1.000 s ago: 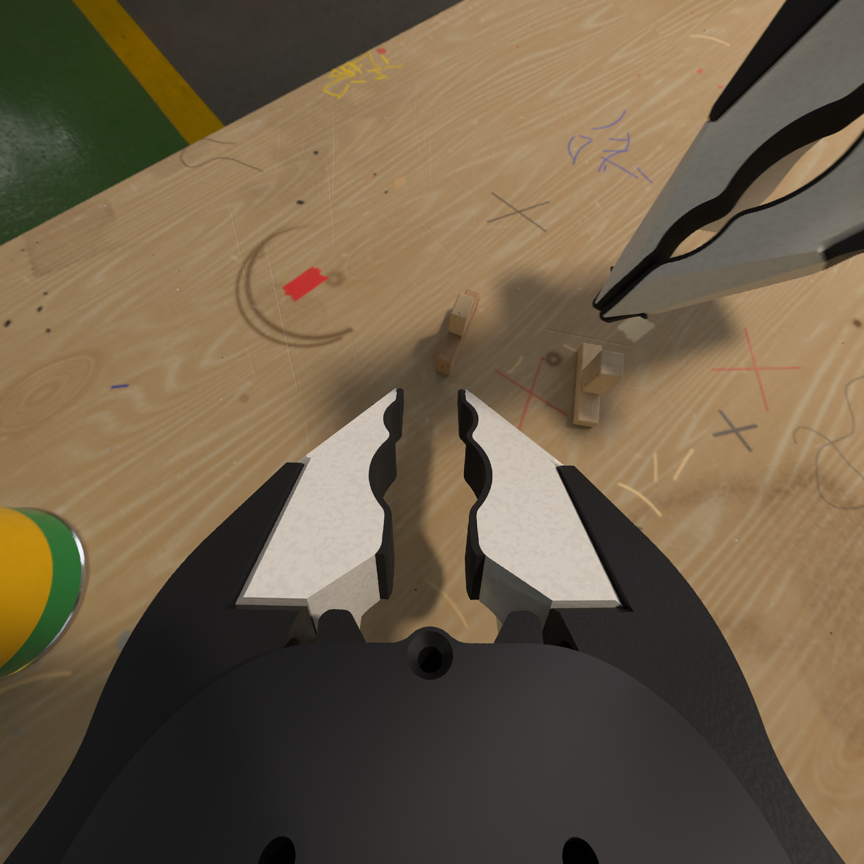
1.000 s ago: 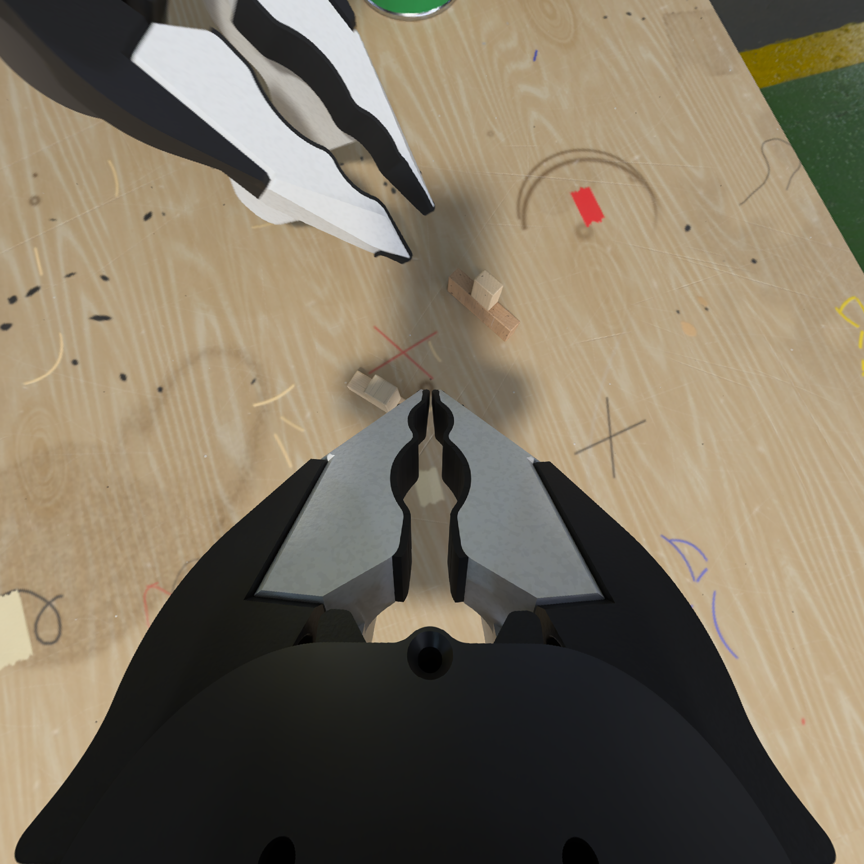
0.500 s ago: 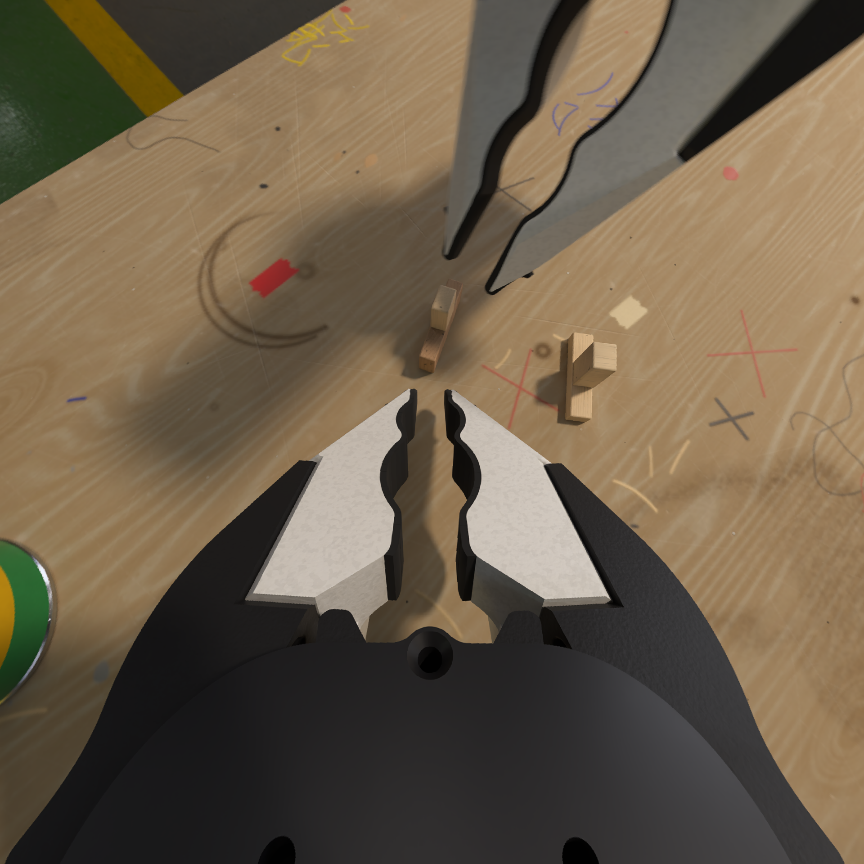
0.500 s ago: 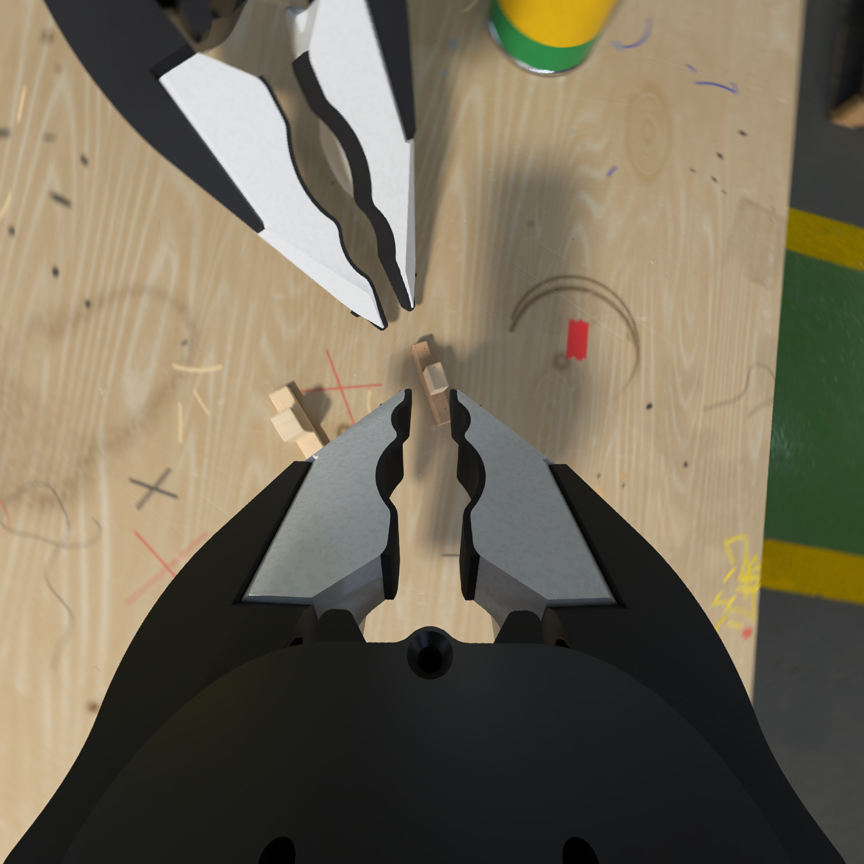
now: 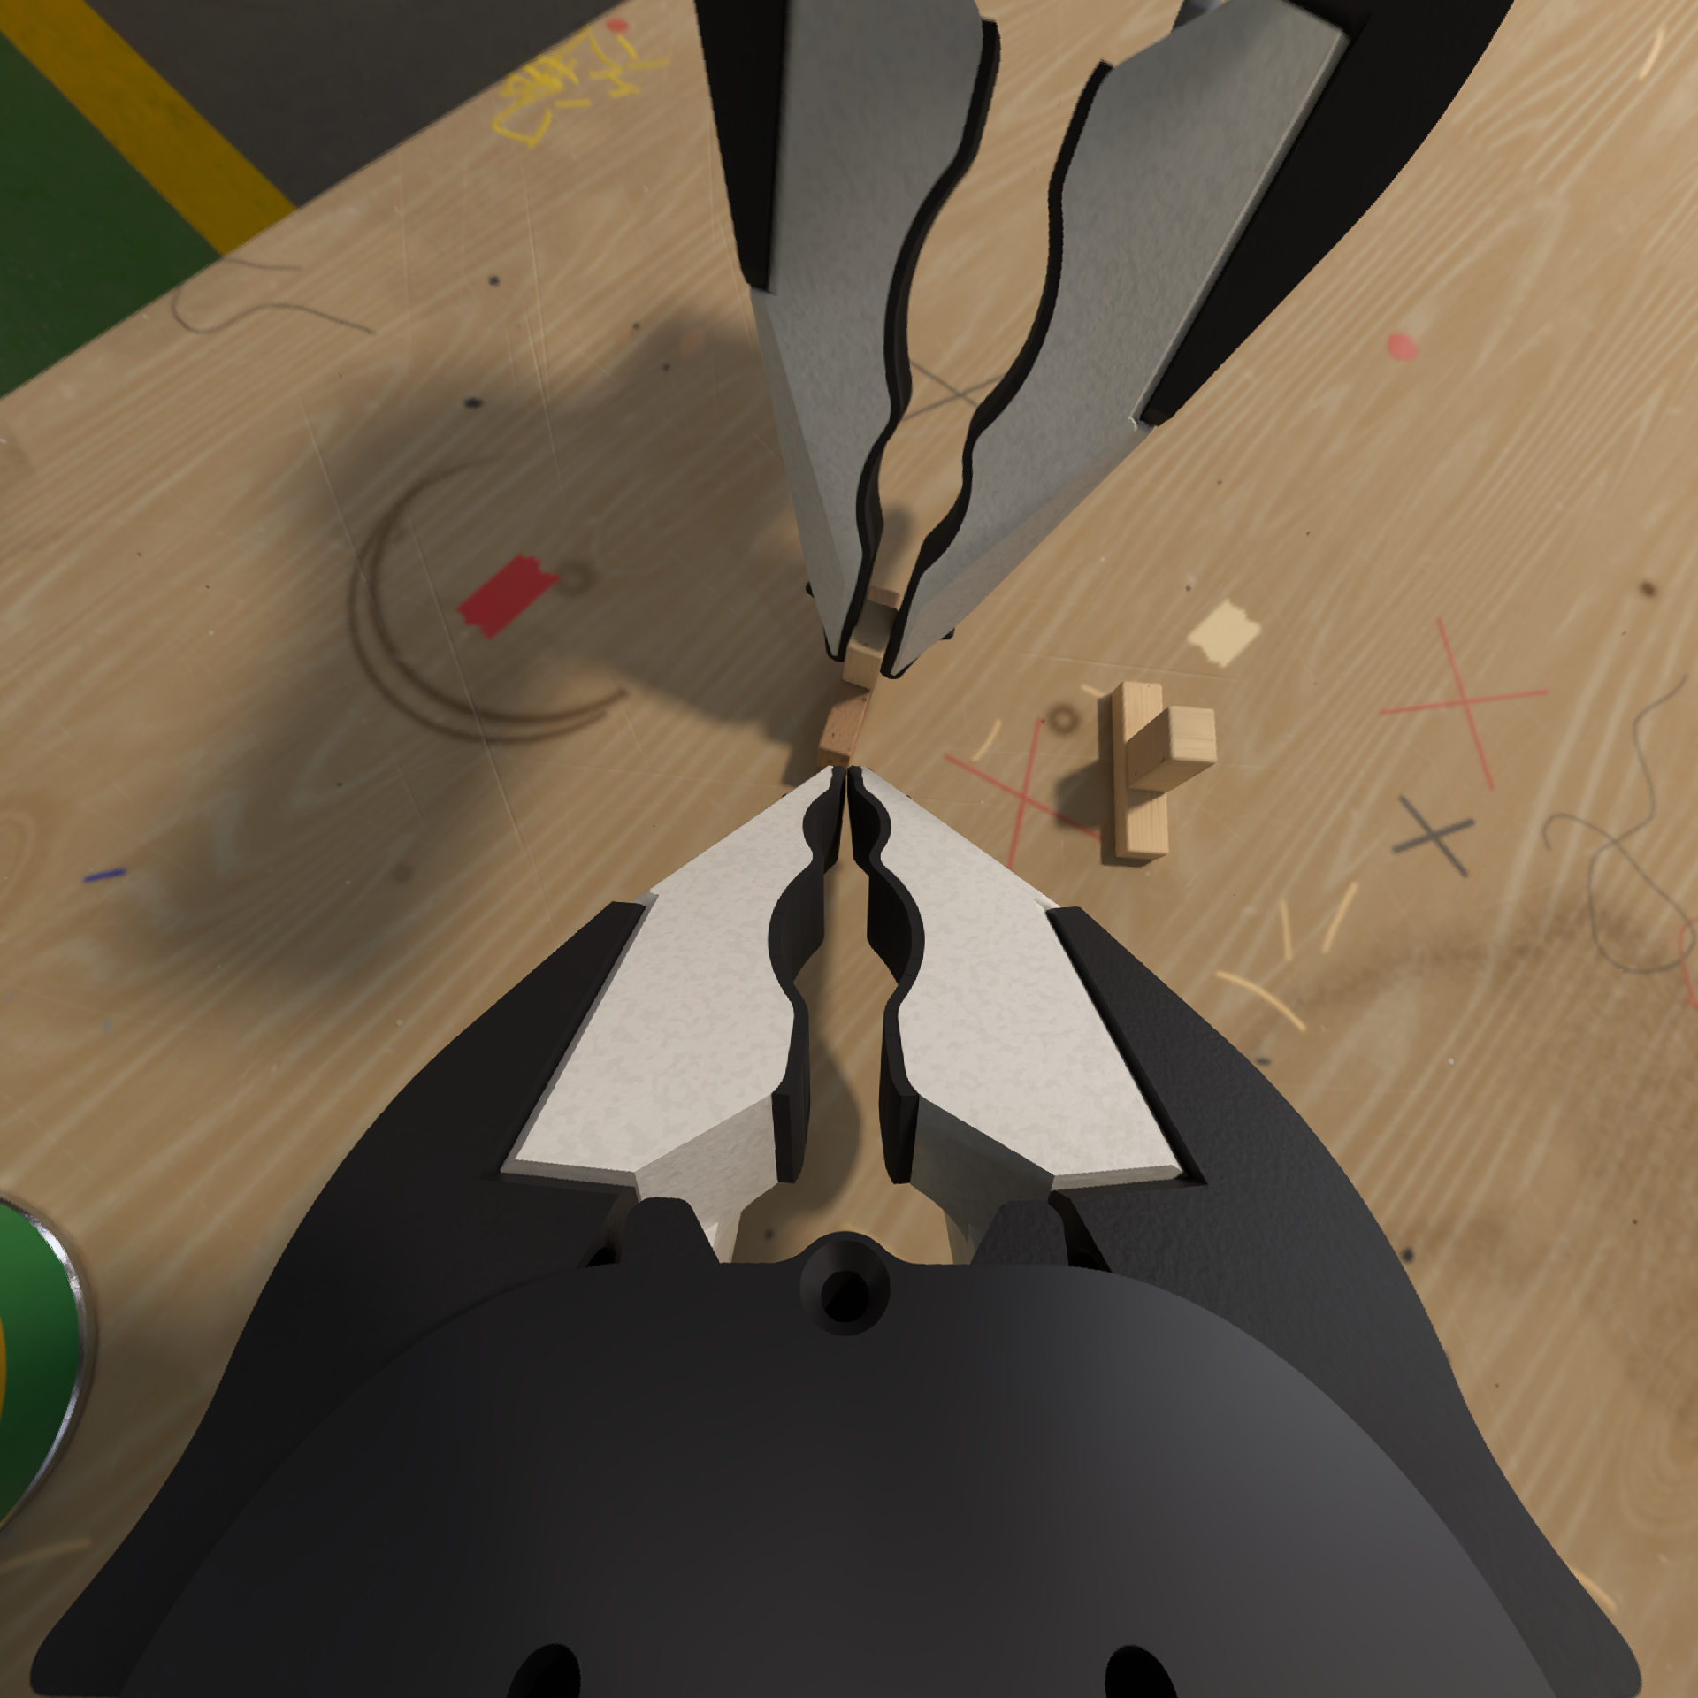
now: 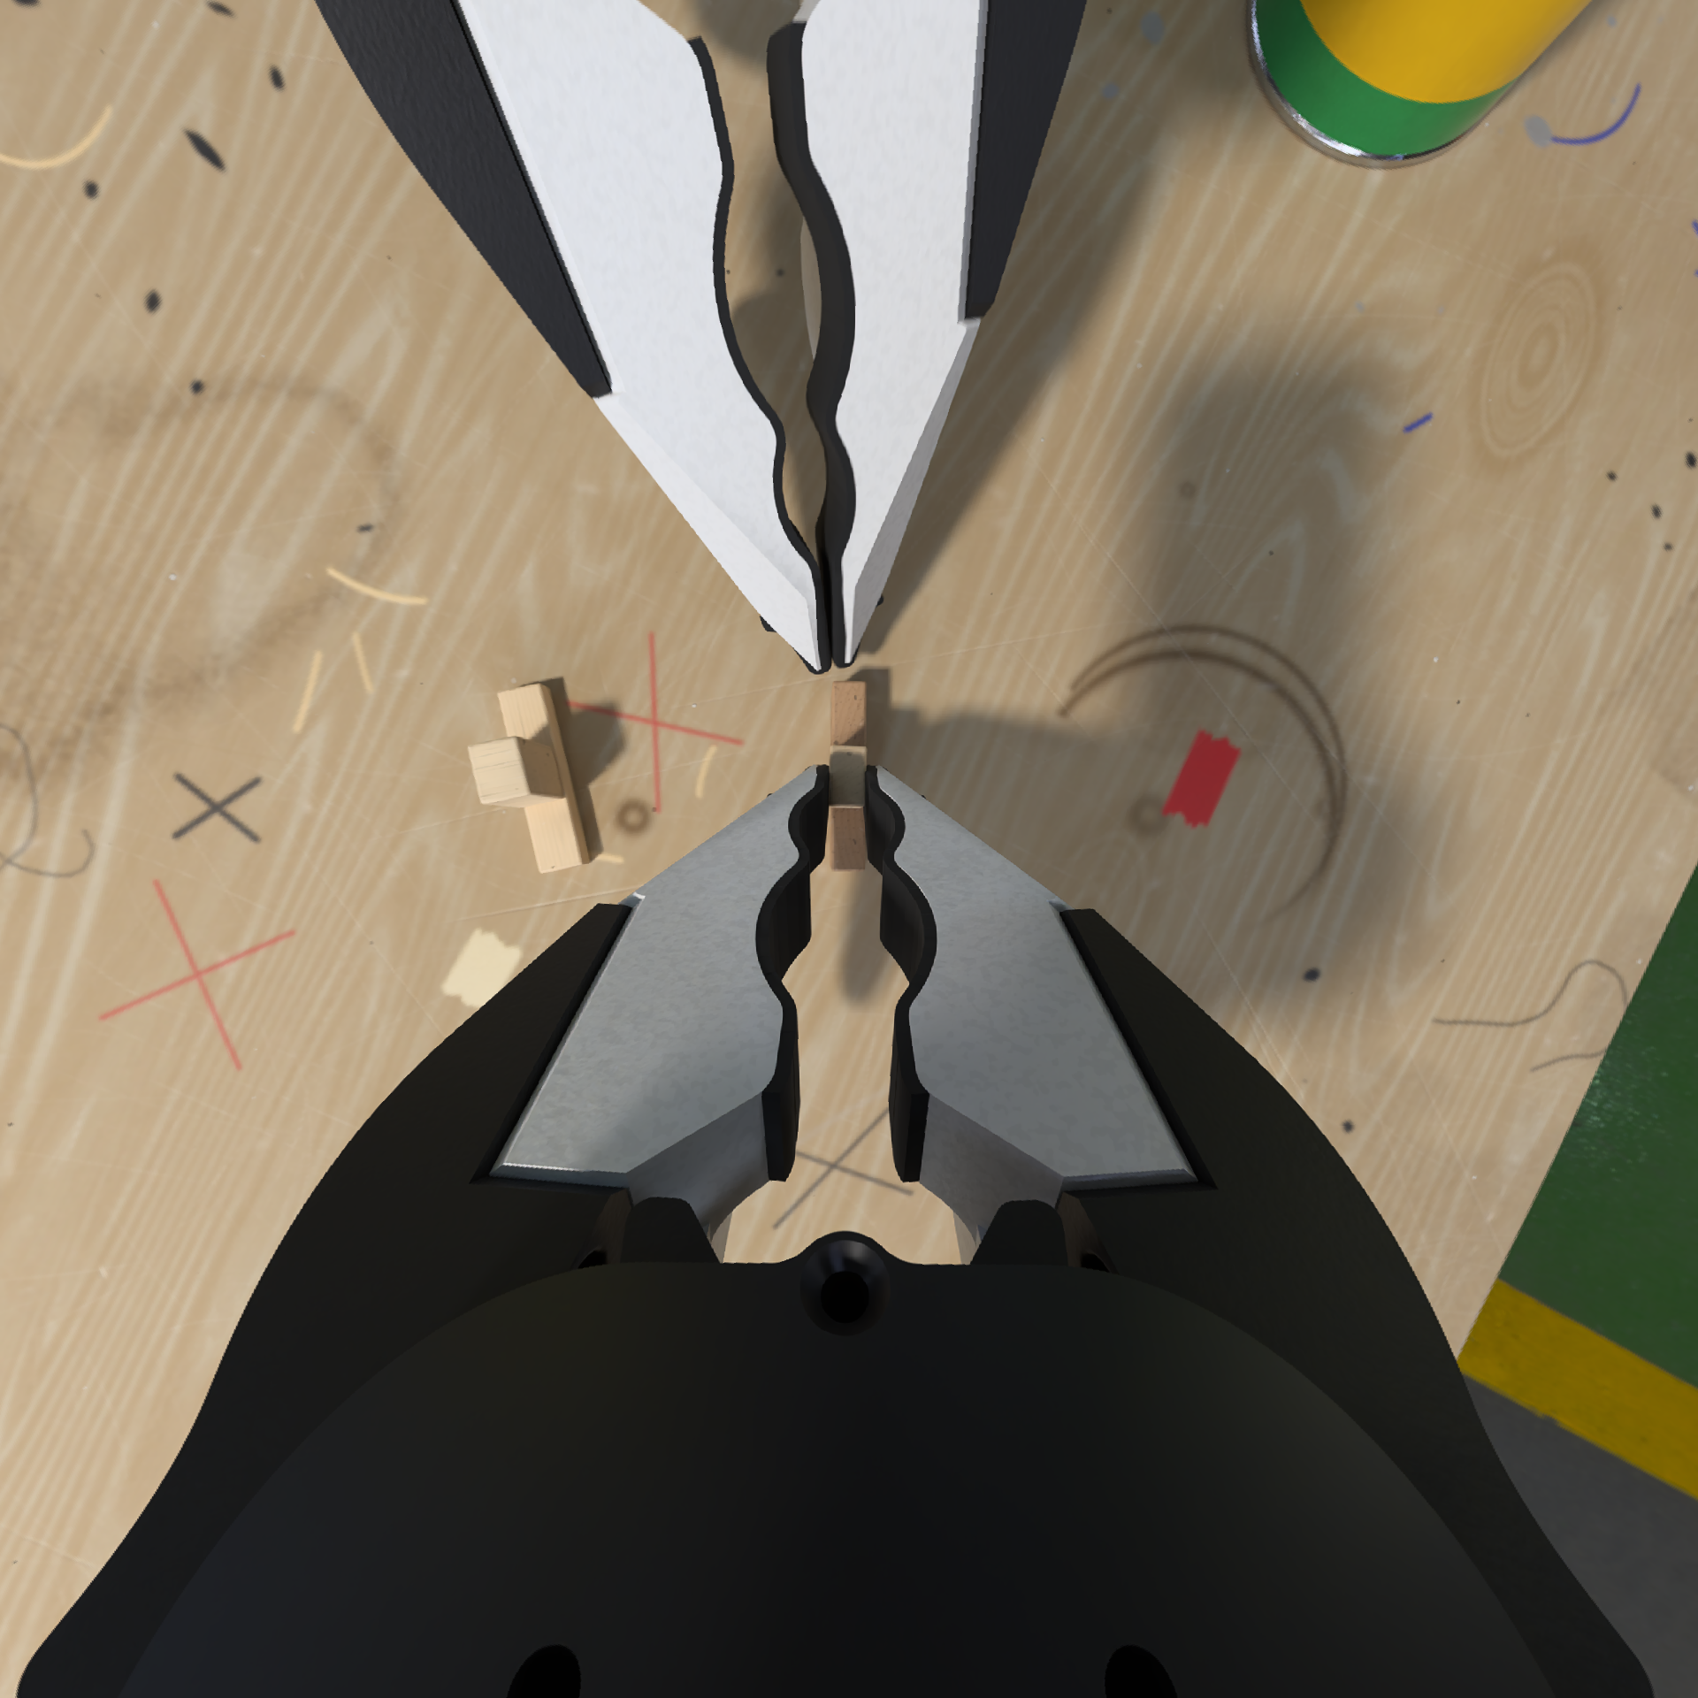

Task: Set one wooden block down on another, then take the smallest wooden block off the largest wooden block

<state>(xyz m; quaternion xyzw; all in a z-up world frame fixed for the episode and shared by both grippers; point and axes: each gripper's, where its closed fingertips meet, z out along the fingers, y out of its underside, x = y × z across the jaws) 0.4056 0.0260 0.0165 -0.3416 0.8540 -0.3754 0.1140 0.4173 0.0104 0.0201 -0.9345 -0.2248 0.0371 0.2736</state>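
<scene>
A small pale cube (image 6: pixel 847 767) sits on a long brownish wooden block (image 6: pixel 850 717) lying flat on the table. My right gripper (image 6: pixel 847 781) is shut on the cube, one grey finger on each side of it. The left wrist view shows the same grip from the far side: right gripper (image 5: pixel 864 654), cube (image 5: pixel 864 663), long block (image 5: pixel 845 735). My left gripper (image 5: pixel 845 776) is shut and empty, its tips at the end of the long block; in the right wrist view (image 6: pixel 832 662) it shows opposite. I cannot tell if it touches the block.
A second pair, a pale thick block (image 5: pixel 1181 744) across a thin plank (image 5: pixel 1139 818), lies beside it, also in the right wrist view (image 6: pixel 510 772). A green and yellow can (image 6: pixel 1397 73) stands near the table edge. Red tape (image 5: pixel 507 595) is stuck on the table.
My right gripper has come down over the long block and closed on the small cube. My left gripper has shut and moved up to the long block's end.
</scene>
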